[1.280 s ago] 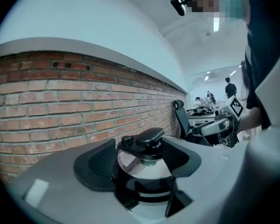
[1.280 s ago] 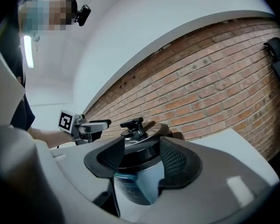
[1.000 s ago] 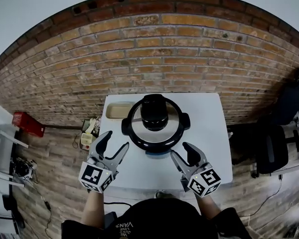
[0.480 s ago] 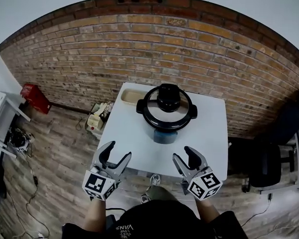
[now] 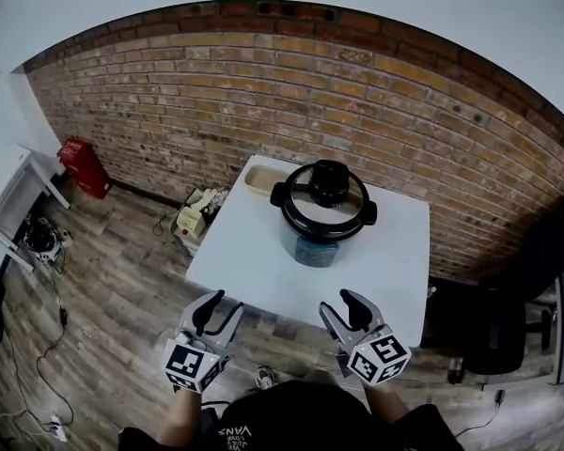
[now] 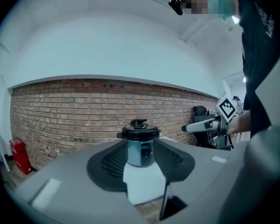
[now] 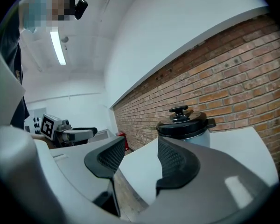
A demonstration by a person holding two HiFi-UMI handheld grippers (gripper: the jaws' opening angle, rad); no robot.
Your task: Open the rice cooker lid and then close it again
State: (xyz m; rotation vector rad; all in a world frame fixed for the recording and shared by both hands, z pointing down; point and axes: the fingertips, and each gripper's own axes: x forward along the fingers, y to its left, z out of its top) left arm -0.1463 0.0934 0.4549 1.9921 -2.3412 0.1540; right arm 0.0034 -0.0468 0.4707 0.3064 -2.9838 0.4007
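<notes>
My left gripper (image 5: 222,306) stands partly open; its jaws have just been closing, and nothing is between them. In the left gripper view I only see the cooker far off through the gap. My right gripper (image 5: 337,304) has its jaws apart too, with nothing between the ribbed black pads. Both point roughly level towards the far wall. Each is held close in front of my body, marker cubes nearest me, the two side by side with a gap between them. Both are short of the near edge of the white square tabletop (image 5: 385,266), the left one near its near-left corner and over the wood-plank floor (image 5: 113,299).

The round rice cooker with a silver-grey body and black lid (image 5: 324,216) stands towards the far side of the tabletop, well apart from both grippers. Its lid is down and seated level on the pot, with a stubby black knob on top and a black lug sticking out at each side. A blue-grey control panel faces me on the near side.

A shallow beige tray (image 5: 260,180) lies just beside the cooker at the tabletop's far-left corner. Behind stands the red brick wall (image 5: 263,92). A red container (image 5: 83,167) sits on the floor by the wall at far left, and a black office chair (image 5: 531,285) is at the right.
</notes>
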